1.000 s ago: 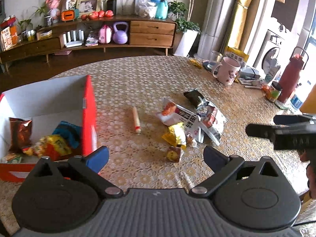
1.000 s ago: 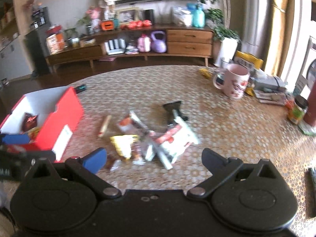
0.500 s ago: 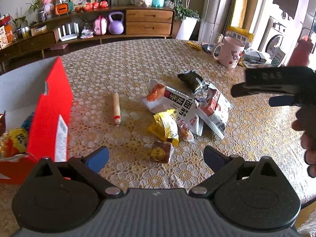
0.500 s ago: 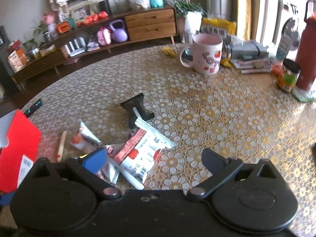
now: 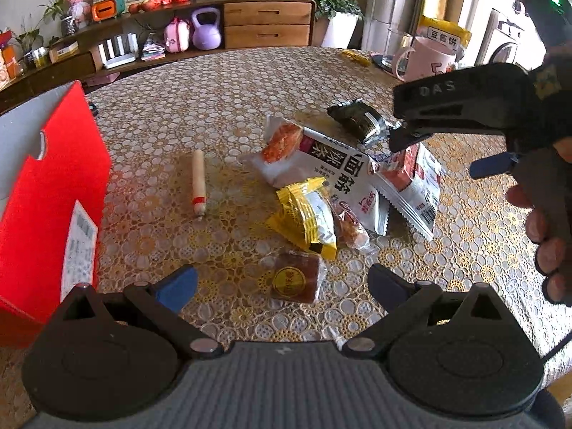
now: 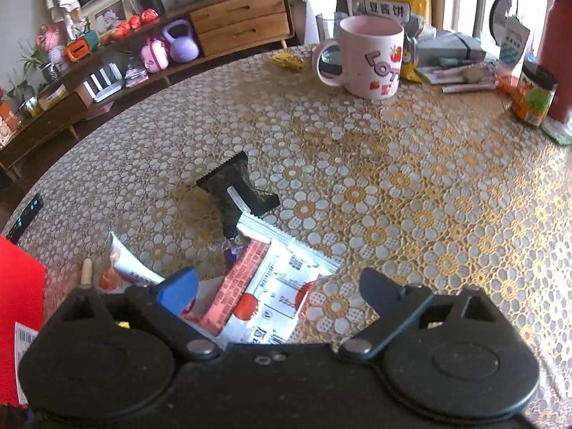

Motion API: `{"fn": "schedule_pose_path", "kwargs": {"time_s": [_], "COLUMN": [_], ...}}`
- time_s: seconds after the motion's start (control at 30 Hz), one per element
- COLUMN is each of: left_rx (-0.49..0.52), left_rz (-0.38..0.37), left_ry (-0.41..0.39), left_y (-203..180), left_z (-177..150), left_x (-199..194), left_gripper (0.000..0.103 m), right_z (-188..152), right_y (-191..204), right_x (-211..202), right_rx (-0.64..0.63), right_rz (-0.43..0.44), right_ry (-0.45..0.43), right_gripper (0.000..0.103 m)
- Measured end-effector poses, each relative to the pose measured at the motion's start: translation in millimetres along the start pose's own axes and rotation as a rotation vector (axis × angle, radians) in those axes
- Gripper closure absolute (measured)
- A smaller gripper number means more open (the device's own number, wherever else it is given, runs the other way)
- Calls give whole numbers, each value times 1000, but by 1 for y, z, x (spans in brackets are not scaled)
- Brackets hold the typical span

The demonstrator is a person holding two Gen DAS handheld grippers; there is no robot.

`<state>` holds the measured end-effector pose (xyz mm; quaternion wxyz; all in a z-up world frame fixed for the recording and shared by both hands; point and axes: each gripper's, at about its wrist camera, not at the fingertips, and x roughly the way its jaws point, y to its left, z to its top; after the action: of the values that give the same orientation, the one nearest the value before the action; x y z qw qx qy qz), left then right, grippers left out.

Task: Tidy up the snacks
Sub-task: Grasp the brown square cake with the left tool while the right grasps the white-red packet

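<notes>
Two grippers hang over the snack pile mid-frame — the left gripper (image 5: 282, 280) gapes wide above a brown cake (image 5: 296, 279), gripping nothing; the right gripper (image 6: 279, 286), jaws closing yet wide, straddles a red-and-white packet (image 6: 275, 293). Red box (image 5: 53, 200) sits at left edge.

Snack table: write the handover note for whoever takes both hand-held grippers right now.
Left hand-held gripper: open, empty, poised just above the brown cake packet.
Right hand-held gripper: empty, jaws closing slightly, over the red-and-white packet; nothing gripped.
Loose on the table: sausage stick, yellow packet, large white packet, dark green packet, plus the two above.
Red box stands at the left; its inside is out of view.
Done: nothing is in either gripper.
Left: move all six snacks into the box.
</notes>
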<state>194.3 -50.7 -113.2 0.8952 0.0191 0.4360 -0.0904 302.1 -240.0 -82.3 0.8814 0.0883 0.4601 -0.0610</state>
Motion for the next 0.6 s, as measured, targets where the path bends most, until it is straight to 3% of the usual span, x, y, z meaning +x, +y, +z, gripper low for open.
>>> {"fn": "schedule_pose_path", "kwargs": {"time_s": [0.1,0.33,0.4,0.53,0.6], "left_rx": [-4,-24,-28,-31,-27], "left_rz": [-9,-21,-30,-41,-29], "left_ry": [1,26,33,42,43], "left_y": [-1,0,0,-1,-1], "left_z": [-1,1,1,0,0], "left_x": [3,11,12,13,13], "left_gripper": [3,38,41,63,67], "right_z": [1,-3,-4,-4,-3], "right_y": [-1,2,1,-1,-1], "right_x": [7,14,15,14,13], "right_rx": [37,73,78,105,107], "right_rz": [19,38,37,49,47], "right_ry": [23,55,59,63,64], "right_gripper": [18,27,31,41,43]}}
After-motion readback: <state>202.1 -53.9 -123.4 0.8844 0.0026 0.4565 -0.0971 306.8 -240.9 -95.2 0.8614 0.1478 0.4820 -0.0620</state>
